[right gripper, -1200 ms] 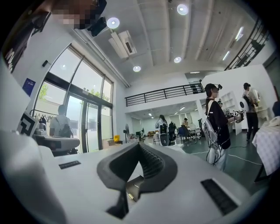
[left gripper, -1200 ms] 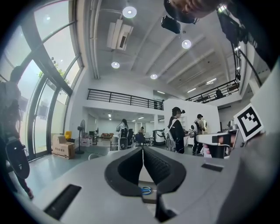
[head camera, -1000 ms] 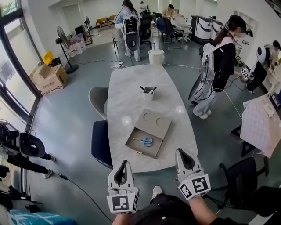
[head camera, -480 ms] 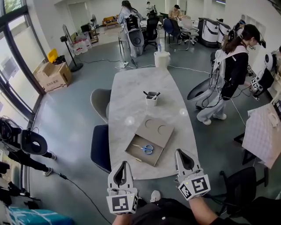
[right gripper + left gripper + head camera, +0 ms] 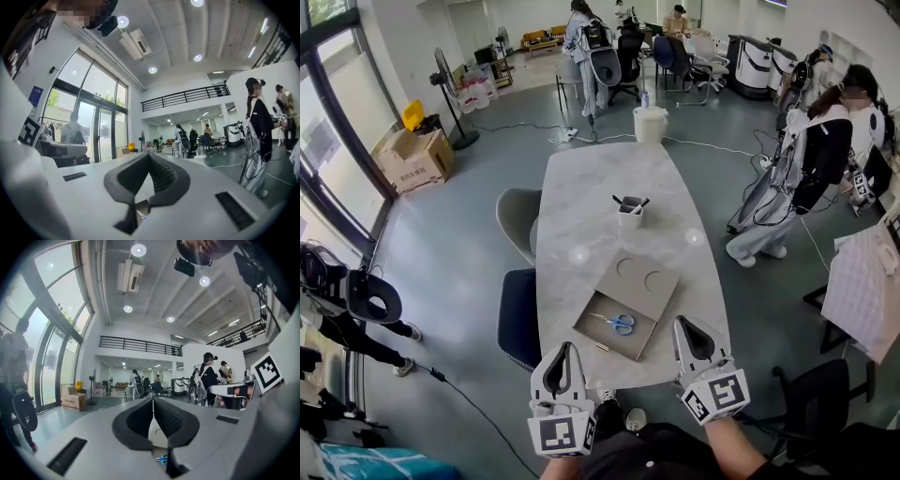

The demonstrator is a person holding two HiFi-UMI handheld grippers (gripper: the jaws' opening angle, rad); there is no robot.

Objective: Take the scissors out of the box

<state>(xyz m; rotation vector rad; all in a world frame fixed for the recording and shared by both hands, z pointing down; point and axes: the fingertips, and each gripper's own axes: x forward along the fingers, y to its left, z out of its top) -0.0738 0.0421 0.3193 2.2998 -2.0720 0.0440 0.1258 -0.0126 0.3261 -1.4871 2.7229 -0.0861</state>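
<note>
Scissors (image 5: 619,323) lie untouched in the box (image 5: 602,343).
Left hand-held gripper (image 5: 564,347) and right hand-held gripper (image 5: 683,322) closed, empty; unopened, they'd only shove them.

Left gripper (image 5: 565,346), right gripper (image 5: 683,322): grey, marker-cubed

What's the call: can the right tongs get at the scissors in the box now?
Probably yes. The scissors lie uncovered in the open box, with nothing between them and the right tongs. Those are shut, so they'd need opening first.
</note>
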